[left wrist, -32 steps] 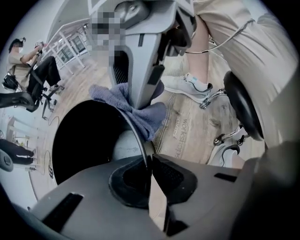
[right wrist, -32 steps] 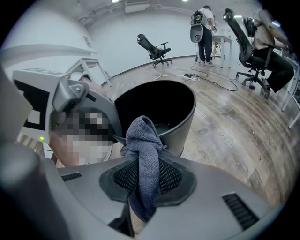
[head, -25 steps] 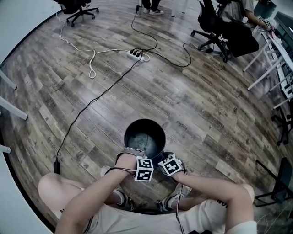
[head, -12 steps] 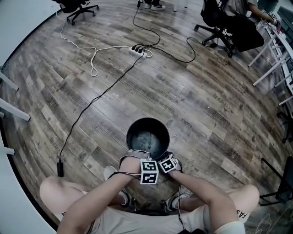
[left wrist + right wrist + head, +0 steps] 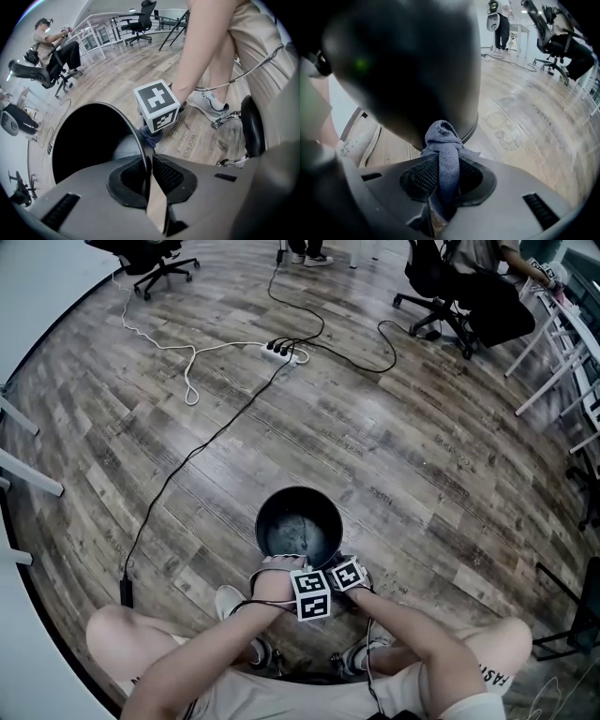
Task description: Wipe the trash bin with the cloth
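Note:
A round black trash bin (image 5: 300, 524) stands on the wood floor just in front of my feet. My left gripper (image 5: 287, 567) is at its near rim; in the left gripper view the thin rim (image 5: 138, 140) runs straight between the shut jaws of that gripper (image 5: 150, 171). My right gripper (image 5: 343, 564) sits just to its right, low beside the bin. It is shut on a bunched blue-grey cloth (image 5: 443, 140), which presses against the bin's dark outer wall (image 5: 417, 65). The right gripper's marker cube (image 5: 157, 106) shows over the cloth (image 5: 149, 136).
A black cable (image 5: 187, 460) and a white cable (image 5: 159, 343) cross the floor to a power strip (image 5: 283, 352). Office chairs (image 5: 448, 287) and a seated person are at the back right. My shoes (image 5: 232, 602) and a chair base (image 5: 247, 131) lie close to the bin.
The right gripper with the cloth has sunk down along the bin's near outer wall. The left gripper has stayed on the rim, rolled slightly.

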Available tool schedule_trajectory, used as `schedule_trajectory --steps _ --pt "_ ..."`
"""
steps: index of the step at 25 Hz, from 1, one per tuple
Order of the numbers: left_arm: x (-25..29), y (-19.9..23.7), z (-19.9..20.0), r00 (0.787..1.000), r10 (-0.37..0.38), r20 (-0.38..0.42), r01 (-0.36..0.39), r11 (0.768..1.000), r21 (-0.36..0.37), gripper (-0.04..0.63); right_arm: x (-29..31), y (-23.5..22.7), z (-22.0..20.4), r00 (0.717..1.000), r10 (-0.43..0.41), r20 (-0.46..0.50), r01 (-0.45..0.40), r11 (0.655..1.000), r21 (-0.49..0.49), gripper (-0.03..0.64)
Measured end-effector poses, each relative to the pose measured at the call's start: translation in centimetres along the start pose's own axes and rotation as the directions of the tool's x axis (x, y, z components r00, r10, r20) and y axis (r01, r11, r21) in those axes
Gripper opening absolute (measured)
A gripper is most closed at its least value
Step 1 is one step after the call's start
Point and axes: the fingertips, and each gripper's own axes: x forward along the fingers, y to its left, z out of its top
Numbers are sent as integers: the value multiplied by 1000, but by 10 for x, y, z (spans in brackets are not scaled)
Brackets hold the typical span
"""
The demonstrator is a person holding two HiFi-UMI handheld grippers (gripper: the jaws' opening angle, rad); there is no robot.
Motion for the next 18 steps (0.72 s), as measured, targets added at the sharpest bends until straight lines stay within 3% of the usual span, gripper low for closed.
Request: schedule_trajectory --steps 4,8,12,15,18 --pt "-8 -1 0 999 -24 41 24 1000 -3 95 -41 11 7 1000 29 -1 -29 994 106 81" --pt "-12 3 -15 999 -46 -5 46 997 63 150 -95 26 27 997 66 38 -71 983 167 81" --pt "-14 -1 -28 997 -79 -27 82 985 154 150 -146 41 42 993 85 80 -91 993 73 81" --pt "-6 -2 -36 998 -57 -41 63 981 184 148 -173 52 49 991 91 100 -89 996 -23 81" --pt "0 0 -39 998 -19 -57 31 976 214 73 -180 60 60 989 86 121 -76 993 -88 81"
